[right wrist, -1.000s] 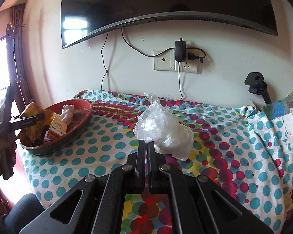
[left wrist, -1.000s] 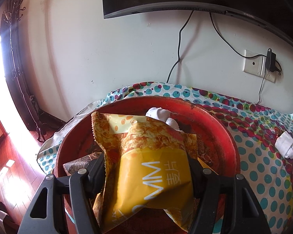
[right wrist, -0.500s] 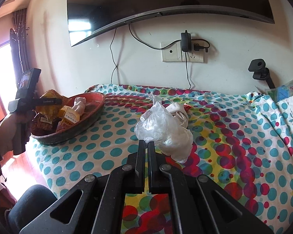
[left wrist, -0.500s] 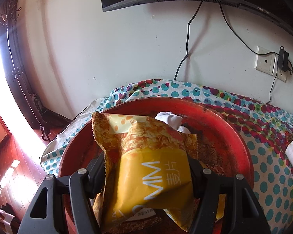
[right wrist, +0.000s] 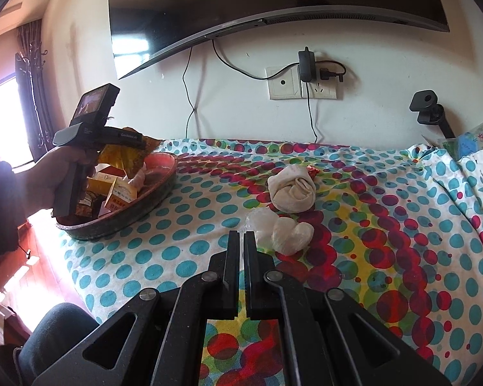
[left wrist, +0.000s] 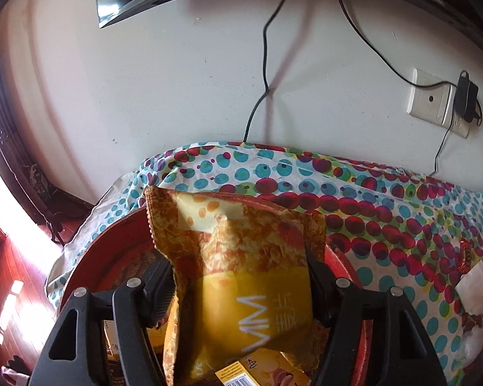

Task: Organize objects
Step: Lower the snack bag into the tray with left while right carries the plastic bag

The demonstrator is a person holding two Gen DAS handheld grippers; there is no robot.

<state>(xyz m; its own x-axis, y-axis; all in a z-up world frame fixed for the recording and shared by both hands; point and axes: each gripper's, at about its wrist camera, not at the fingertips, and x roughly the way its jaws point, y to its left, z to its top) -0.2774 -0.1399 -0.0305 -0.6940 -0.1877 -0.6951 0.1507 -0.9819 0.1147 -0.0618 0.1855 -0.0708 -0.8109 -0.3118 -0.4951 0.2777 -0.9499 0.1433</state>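
Note:
My left gripper is shut on a yellow and orange snack packet and holds it over the red bowl. In the right wrist view the left gripper hangs above the red bowl, which holds small boxes and packets. My right gripper is shut and empty, just left of a clear plastic bag on the dotted cloth. A rolled white cloth lies behind the bag.
The table has a dotted cloth and stands against a white wall with a TV, cables and a socket. A small red wrapper lies behind the white cloth. Papers and a black camera mount are at far right.
My left gripper has lifted and tilted up with the packet, so the bowl sits lower in view. The plastic bag has gone from the right gripper's tips to the cloth; the white cloth now shows.

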